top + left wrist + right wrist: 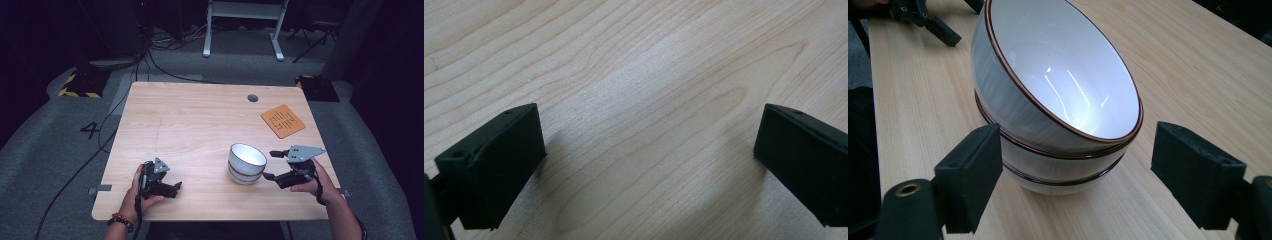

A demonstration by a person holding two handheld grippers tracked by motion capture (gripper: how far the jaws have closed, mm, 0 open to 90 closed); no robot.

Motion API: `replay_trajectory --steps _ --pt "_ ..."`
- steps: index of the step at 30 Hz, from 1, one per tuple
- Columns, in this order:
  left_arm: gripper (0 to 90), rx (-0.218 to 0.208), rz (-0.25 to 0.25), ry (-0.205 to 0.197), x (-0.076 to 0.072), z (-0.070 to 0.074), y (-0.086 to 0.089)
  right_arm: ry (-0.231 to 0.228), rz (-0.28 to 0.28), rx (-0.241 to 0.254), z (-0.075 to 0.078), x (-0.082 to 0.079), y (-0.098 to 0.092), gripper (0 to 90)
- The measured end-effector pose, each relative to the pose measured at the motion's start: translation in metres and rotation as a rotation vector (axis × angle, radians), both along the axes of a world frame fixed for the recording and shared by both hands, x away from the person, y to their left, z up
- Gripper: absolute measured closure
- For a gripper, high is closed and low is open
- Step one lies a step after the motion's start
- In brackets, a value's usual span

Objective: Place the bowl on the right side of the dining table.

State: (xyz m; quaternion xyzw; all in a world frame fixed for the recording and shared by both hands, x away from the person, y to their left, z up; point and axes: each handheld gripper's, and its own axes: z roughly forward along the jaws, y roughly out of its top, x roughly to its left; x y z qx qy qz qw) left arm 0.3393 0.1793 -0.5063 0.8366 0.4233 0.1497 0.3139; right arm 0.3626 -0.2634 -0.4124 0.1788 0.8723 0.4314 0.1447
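High view shows your right gripper [270,165] just beside a stack of white bowls [246,163] with thin brown rims, its jaws spread wide and pointing at the stack's side. In the right gripper view the stack [1058,115] sits ahead of and between your two jaws without touching either; the top bowl [1063,70] rests tilted inside the ones under it, its open mouth turned toward your right-hand jaw. You hold nothing there.

Your left gripper [175,188] is well apart from the bowls, low over the wooden table [190,115] near its front edge. In the left gripper view its jaws stand wide apart with bare tabletop [644,100] between them, close enough to cast shadows on the wood.

Beyond your right jaws, an orange mat [282,121] lies near the table's far corner.
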Motion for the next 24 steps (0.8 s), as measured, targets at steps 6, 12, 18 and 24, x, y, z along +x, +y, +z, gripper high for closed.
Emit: replay_trajectory --steps 6,12,18,24 --pt "0.1 0.001 0.0 0.001 0.0 0.0 0.0 -0.002 0.015 -0.004 0.002 -0.001 0.004 20.6" --pt "0.1 0.0 0.0 0.0 0.0 0.0 0.0 0.002 0.032 -0.006 0.003 -0.001 0.01 20.6" --pt "0.1 0.0 0.0 0.0 0.0 0.0 0.0 0.005 0.051 -0.005 0.003 -0.001 0.017 20.8" --pt "0.1 0.001 0.0 0.0 0.0 0.0 0.0 0.004 0.069 -0.017 0.004 -0.001 0.023 21.1"
